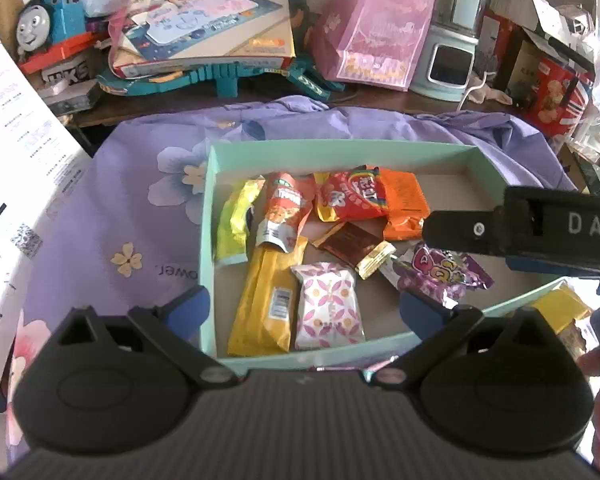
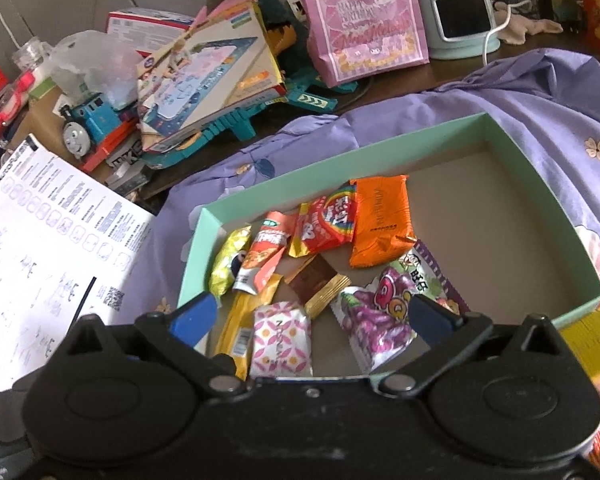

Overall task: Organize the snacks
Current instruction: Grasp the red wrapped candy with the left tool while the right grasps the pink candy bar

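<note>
Both hand-held grippers, left (image 1: 304,308) and right (image 2: 312,314), spread wide, empty. Snack packets (image 1: 326,312) in mint box (image 1: 340,150) just ahead, below fingertips. Likely light, crinkly, slippery; pinch sealed edges.

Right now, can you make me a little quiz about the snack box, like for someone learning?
1. True or false: the purple grape packet lies inside the mint-green box.
2. Which packet touches the red rainbow candy bag? A. orange packet B. pink-patterned packet
3. Fill in: both the left gripper and right gripper are ____.

Key: 1 true; 2 A; 3 open.
</note>
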Motion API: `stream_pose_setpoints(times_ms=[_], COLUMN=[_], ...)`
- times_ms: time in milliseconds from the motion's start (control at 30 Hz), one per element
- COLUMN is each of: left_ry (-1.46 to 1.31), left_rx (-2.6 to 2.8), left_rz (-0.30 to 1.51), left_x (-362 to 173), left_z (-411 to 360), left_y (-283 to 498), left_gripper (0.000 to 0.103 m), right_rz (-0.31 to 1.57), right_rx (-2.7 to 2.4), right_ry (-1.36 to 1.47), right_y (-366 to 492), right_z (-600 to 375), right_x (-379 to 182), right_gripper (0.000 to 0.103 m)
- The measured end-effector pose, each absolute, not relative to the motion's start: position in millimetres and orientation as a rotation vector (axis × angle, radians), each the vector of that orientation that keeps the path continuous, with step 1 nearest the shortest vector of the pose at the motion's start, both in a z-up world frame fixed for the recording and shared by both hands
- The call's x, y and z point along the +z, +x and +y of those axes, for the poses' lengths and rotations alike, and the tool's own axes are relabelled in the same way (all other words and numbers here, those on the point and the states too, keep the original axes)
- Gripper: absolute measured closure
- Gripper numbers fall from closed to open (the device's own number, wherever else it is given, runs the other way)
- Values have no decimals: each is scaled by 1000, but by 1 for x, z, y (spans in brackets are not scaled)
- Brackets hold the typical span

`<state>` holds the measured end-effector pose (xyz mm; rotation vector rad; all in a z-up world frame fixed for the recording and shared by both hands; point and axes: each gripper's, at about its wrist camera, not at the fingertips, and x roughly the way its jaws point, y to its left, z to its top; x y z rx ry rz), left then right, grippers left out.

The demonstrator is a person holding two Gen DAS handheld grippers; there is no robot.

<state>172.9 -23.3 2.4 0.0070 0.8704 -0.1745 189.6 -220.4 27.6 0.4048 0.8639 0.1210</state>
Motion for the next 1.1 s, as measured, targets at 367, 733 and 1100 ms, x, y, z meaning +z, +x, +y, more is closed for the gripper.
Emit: stream_pose_setpoints(times_ms=[367,733,1100], left_ry=[5,55,39], left_rx=[-137,-74,-98], left_rz=[880,982,1038], left_x=[-1,-61,-94], left_z=[3,13,6], left_y=[130,126,141], left_gripper=[0,0,0], right_rz=[886,968,1005], right_rx=[159,149,85], right_ry=[389,369,282], right_y=[144,138,152], right_z=[-215,-205,-189], right_x=[24,-9,-41], right_gripper=[0,0,21])
